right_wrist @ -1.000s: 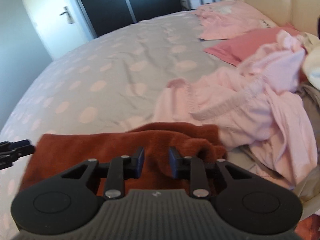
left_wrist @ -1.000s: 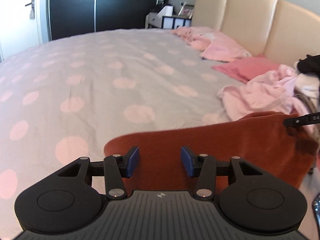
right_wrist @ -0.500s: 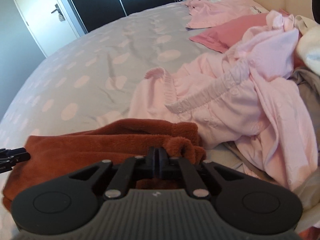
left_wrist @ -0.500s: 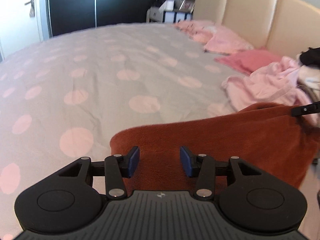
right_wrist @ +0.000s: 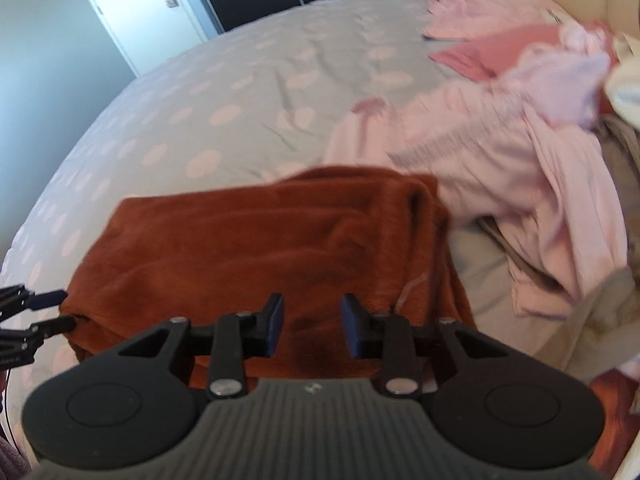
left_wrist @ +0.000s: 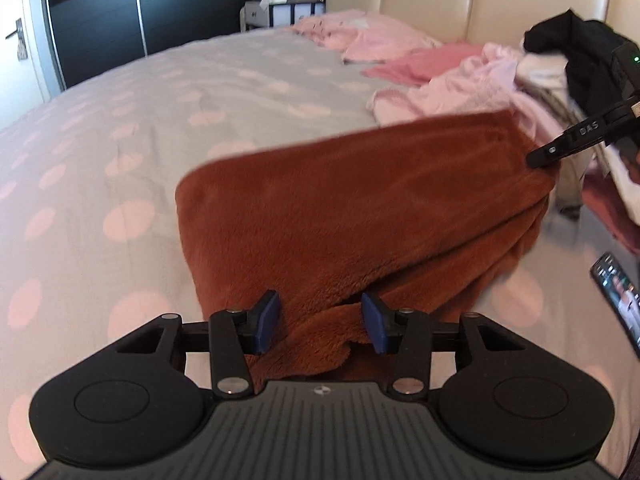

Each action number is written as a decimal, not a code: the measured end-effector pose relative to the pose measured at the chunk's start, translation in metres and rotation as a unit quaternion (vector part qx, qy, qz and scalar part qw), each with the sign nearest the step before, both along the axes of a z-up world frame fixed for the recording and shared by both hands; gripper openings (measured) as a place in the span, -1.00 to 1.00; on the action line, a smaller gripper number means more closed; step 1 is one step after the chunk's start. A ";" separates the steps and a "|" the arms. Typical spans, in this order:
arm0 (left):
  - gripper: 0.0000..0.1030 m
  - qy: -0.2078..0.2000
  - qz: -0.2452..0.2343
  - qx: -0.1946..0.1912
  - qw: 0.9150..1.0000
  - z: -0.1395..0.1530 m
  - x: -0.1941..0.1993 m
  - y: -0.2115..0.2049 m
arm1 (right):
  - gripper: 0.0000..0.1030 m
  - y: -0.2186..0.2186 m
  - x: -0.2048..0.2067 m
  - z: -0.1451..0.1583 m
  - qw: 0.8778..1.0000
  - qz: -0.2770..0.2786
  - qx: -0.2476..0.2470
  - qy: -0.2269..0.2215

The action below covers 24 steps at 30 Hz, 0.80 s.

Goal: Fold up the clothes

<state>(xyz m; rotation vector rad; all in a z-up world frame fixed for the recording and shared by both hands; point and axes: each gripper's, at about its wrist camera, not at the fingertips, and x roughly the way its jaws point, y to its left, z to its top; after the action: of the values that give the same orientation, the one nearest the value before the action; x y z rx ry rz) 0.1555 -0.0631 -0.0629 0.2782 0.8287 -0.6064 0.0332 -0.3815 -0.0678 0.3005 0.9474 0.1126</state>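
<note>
The rust-brown fleece garment (left_wrist: 360, 208) is over the near part of the bed with a grey cover with pale pink dots (left_wrist: 160, 120), stretched between the two tools. The left tool (left_wrist: 320, 322) has its blue pads about half apart, and a thick fold of the fleece fills the gap, so it pinches one end. The right tool (right_wrist: 312, 326) has its pads closer together, with fleece between them. In the left wrist view its tip is at the other corner, where the folds gather. The long side of the garment runs from one tool to the other, across both views, and its far edge is raised. A loose heap of light pink clothes (right_wrist: 500, 152) lies just beyond it. A black phone with a lit screen (left_wrist: 616, 300) lies on the cover near the right end.
</note>
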 end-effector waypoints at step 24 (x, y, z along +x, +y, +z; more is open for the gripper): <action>0.01 -0.004 0.037 -0.042 0.998 0.030 -0.008 0.021 | 0.68 -0.076 -0.004 -0.037 0.990 -0.083 0.112 0.039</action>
<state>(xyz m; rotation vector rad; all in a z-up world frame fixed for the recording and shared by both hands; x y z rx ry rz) 0.1471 -0.0426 -0.0324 0.1733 0.8007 -0.5697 0.0294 -0.4580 -0.1051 0.5928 0.9841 0.0549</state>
